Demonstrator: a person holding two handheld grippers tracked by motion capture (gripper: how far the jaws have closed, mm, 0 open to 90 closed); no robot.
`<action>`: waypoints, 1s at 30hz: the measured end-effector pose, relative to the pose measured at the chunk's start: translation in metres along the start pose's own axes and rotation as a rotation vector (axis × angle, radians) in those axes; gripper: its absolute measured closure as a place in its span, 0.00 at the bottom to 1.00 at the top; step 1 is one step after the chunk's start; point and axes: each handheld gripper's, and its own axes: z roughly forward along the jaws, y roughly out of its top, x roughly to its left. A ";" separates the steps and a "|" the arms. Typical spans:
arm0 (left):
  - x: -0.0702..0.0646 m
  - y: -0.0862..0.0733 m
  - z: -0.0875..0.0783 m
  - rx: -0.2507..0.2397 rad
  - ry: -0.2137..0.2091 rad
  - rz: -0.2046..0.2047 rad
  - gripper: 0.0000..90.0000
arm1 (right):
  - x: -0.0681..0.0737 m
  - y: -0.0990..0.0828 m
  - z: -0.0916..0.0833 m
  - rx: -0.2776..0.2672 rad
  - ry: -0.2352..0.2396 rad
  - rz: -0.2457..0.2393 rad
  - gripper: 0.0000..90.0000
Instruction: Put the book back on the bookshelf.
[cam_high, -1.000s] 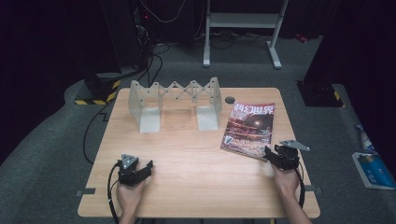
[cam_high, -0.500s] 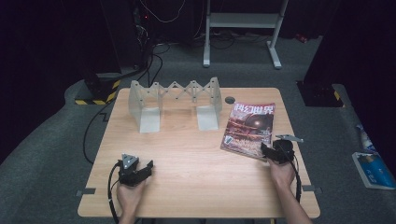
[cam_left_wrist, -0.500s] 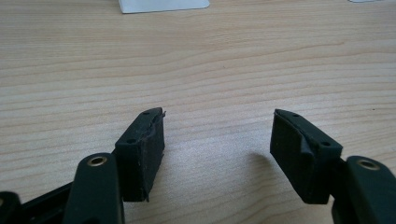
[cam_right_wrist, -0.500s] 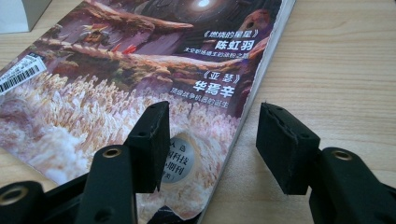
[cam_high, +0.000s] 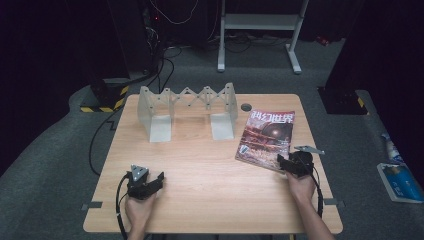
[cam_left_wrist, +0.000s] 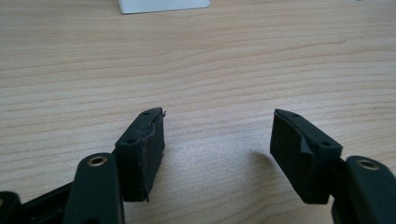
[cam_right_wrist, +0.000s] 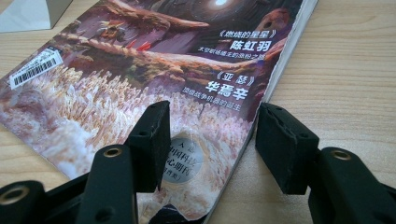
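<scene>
A magazine (cam_high: 267, 135) with a red and white illustrated cover lies flat on the right half of the wooden table (cam_high: 210, 195). My right gripper (cam_high: 285, 162) is at its near right corner, and its jaws have just been opening. In the right gripper view the right gripper (cam_right_wrist: 212, 112) is open. One jaw is over the magazine (cam_right_wrist: 163, 70) cover and the other is beside the spine edge, so the corner lies between them without being pressed. My left gripper (cam_high: 147, 176) rests near the front left of the table. The left gripper (cam_left_wrist: 218, 114) is open over bare wood.
A white accordion-style rack (cam_high: 187, 107) stands at the back of the table, its foot (cam_left_wrist: 163, 4) far ahead of the left gripper. A small dark round hole (cam_high: 246, 106) sits behind the magazine. Cables, a metal stand and a blue-white item (cam_high: 395, 177) are on the floor.
The right gripper has edged slightly toward the magazine's corner. The left hand and gripper have stayed where they were.
</scene>
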 end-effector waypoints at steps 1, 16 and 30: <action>0.000 0.000 0.000 0.000 0.000 0.000 0.39 | 0.000 -0.001 0.000 -0.003 -0.001 -0.003 0.50; 0.000 0.000 0.000 0.001 0.001 0.003 0.39 | 0.007 -0.008 -0.005 -0.023 -0.012 -0.060 0.51; 0.000 0.000 0.000 0.001 -0.002 0.000 0.39 | 0.016 -0.019 -0.016 -0.031 -0.018 -0.127 0.52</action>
